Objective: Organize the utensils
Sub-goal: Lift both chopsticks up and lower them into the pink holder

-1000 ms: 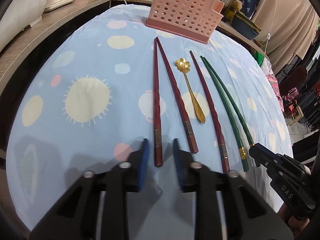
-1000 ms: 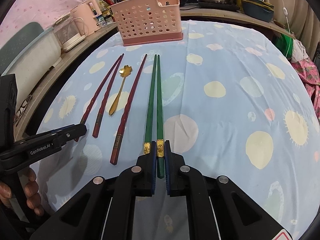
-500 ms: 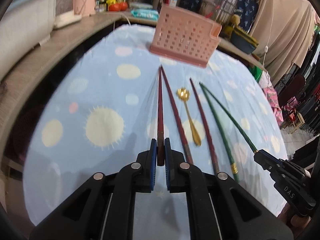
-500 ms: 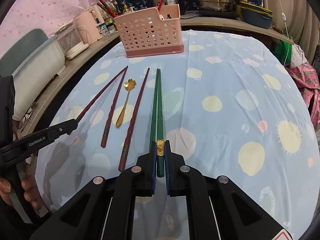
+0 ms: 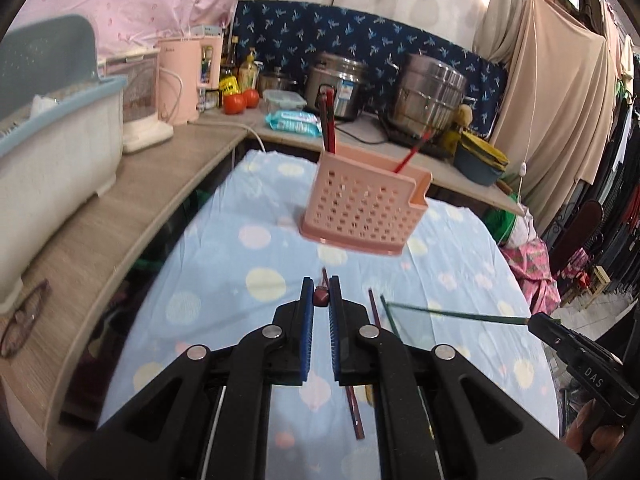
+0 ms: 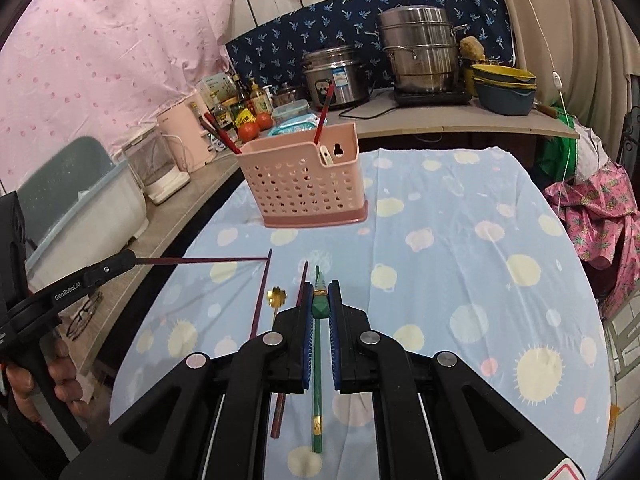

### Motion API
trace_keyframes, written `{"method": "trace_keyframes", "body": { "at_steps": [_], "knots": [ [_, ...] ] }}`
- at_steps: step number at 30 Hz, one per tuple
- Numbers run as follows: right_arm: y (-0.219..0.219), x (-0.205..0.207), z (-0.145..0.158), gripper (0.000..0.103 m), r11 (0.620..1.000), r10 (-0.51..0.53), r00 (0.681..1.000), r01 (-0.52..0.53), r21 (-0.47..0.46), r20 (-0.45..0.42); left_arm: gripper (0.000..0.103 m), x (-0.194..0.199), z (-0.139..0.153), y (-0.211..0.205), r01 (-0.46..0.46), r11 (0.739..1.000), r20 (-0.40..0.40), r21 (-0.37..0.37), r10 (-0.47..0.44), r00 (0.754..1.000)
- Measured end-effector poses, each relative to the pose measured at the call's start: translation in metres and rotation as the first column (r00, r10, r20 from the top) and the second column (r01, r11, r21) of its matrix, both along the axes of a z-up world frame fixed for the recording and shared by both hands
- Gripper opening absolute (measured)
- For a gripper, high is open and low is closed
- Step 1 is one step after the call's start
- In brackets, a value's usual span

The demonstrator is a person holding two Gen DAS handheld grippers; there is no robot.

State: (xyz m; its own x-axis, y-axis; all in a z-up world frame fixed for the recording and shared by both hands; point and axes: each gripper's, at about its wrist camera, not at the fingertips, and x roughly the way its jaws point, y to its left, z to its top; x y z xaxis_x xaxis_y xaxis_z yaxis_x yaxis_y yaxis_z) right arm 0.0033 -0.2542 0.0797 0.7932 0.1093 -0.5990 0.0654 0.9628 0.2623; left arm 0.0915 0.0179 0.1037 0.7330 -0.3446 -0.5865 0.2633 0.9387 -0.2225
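My left gripper [image 5: 321, 290] is shut on the end of a dark red chopstick [image 5: 321, 298] and holds it above the blue spotted tablecloth [image 5: 256, 280]. In the right wrist view that chopstick [image 6: 200, 260] sticks out level from the left gripper [image 6: 126, 260]. My right gripper [image 6: 320, 292] is shut on a green chopstick [image 6: 320, 307], also lifted. A second green chopstick [image 6: 317, 392], two dark red chopsticks [image 6: 260, 300] and a gold spoon [image 6: 277, 296] lie on the cloth below. The pink perforated basket [image 6: 304, 184] stands beyond them with red chopsticks in it.
A wooden counter [image 5: 100, 216] curves round the left and back. It carries a dish rack [image 5: 52, 136], a pink kettle [image 5: 188, 80], tomatoes [image 5: 240, 101], steel pots [image 6: 416, 56] and glasses [image 5: 22, 324]. Clothes hang at the right [image 5: 616, 200].
The left gripper closed on the dark red chopstick. Both grippers have risen, each with a chopstick off the cloth, and tilted up, bringing the basket and counter into view.
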Motion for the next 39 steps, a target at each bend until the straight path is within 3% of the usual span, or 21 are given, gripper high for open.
{"method": "trace_keyframes", "body": {
  "at_steps": [11,16,22,29,35,39],
  "knots": [
    [-0.013,0.036,0.051,0.007,1.000,-0.018,0.992,0.019,-0.010,0.127,0.007,0.037,0.056,-0.011,-0.019,1.000,0.124,-0.023,0.021,0.992],
    [-0.023,0.053,0.070,0.007,0.999,-0.027,0.985,0.023,0.029,0.170,0.007,0.047,0.082,-0.017,-0.007,0.999,0.182,-0.045,0.015,0.983],
    [-0.033,0.078,0.098,0.007,0.996,-0.040,0.969,0.021,0.081,0.242,0.007,0.063,0.119,-0.029,0.011,0.997,0.266,-0.073,0.009,0.964],
    [-0.035,0.113,0.141,0.007,0.995,-0.061,0.930,0.029,0.093,0.363,0.007,0.095,0.159,-0.046,0.013,0.996,0.362,-0.089,0.021,0.932],
    [-0.034,0.153,0.155,0.007,0.995,-0.082,0.914,0.052,0.084,0.398,0.007,0.132,0.166,-0.055,-0.018,0.997,0.395,-0.079,0.048,0.917],
    [-0.035,0.180,0.147,0.007,0.994,-0.091,0.917,0.063,0.084,0.387,0.007,0.158,0.156,-0.058,-0.033,0.997,0.376,-0.067,0.056,0.925]
  ]
}}
